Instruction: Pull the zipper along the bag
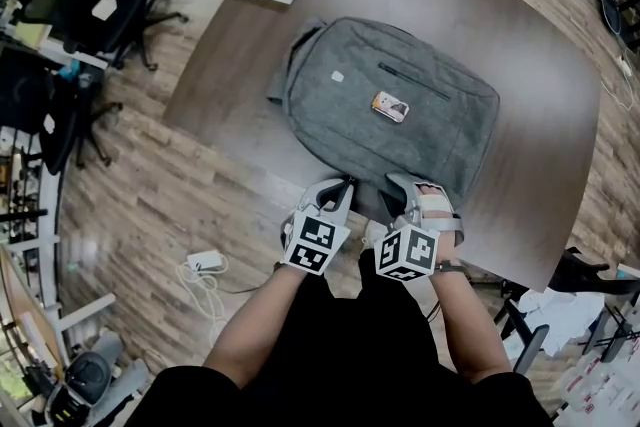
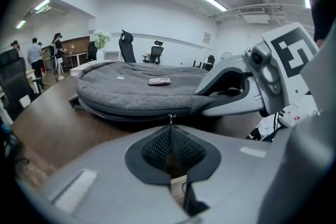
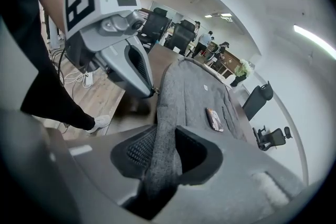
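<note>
The grey felt backpack (image 1: 400, 105) lies flat on the dark brown tabletop (image 1: 545, 175), its near edge turned toward the person so the 2 claws can reach the zipper line. The left claw (image 2: 169, 131) is closed tight on the small metal zipper pull (image 2: 169, 117), placed to draw it along the seam. Just beside it, the right claw (image 3: 163, 150) is clamped on a fold of the bag's grey fabric, probably to anchor the bag and keep the zipper taut while the pull is drawn.
</note>
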